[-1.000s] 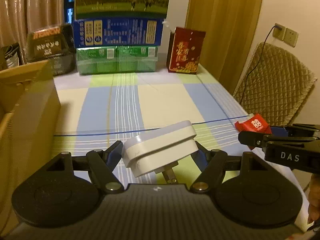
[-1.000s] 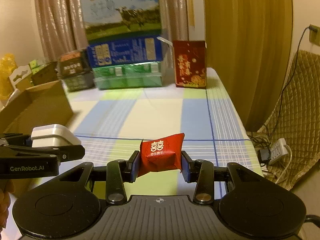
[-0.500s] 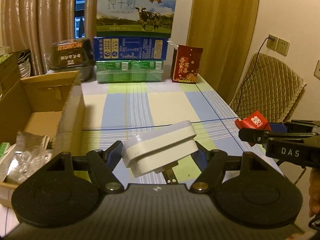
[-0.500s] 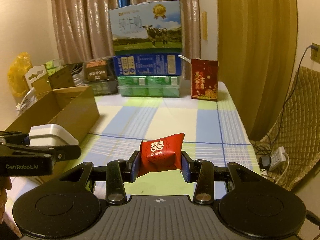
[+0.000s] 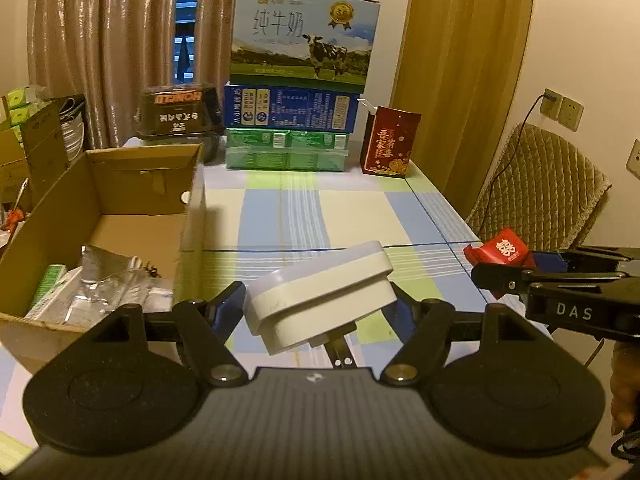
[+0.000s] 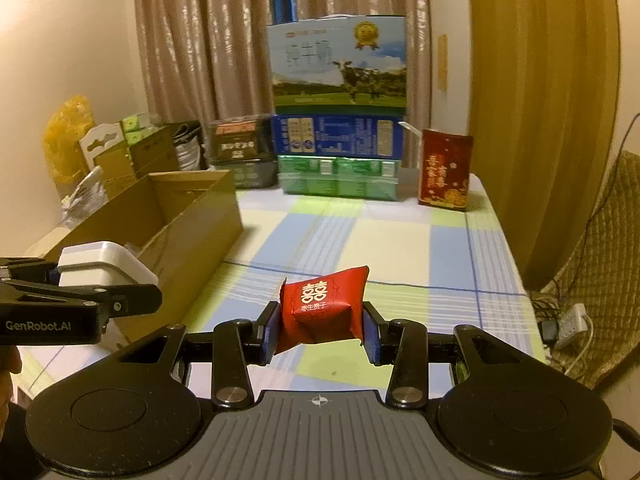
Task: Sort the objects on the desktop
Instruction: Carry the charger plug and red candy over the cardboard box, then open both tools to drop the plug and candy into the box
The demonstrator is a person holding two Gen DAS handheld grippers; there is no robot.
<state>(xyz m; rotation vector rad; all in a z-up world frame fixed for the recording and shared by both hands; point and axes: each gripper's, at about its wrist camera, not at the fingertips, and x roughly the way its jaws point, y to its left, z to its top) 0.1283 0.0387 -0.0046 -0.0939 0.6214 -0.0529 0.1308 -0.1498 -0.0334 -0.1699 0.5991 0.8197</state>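
Note:
My left gripper (image 5: 320, 308) is shut on a white plug adapter (image 5: 320, 290), held tilted above the checked tablecloth, just right of an open cardboard box (image 5: 120, 216). The adapter also shows at the left of the right wrist view (image 6: 100, 266). My right gripper (image 6: 320, 330) is shut on a red candy packet (image 6: 322, 308) with white characters, held above the cloth. The packet shows in the left wrist view (image 5: 500, 250) at the right, level with the adapter.
The cardboard box holds foil and green packets (image 5: 100, 280). Stacked milk cartons (image 5: 296, 92), a dark box (image 5: 176, 114) and a red carton (image 5: 390, 142) stand at the table's far edge. A quilted chair (image 5: 548, 196) and a power strip (image 6: 568, 320) lie to the right.
Both grippers have risen and drawn back from the table with their objects held. The cardboard box's inside has come into view on the left.

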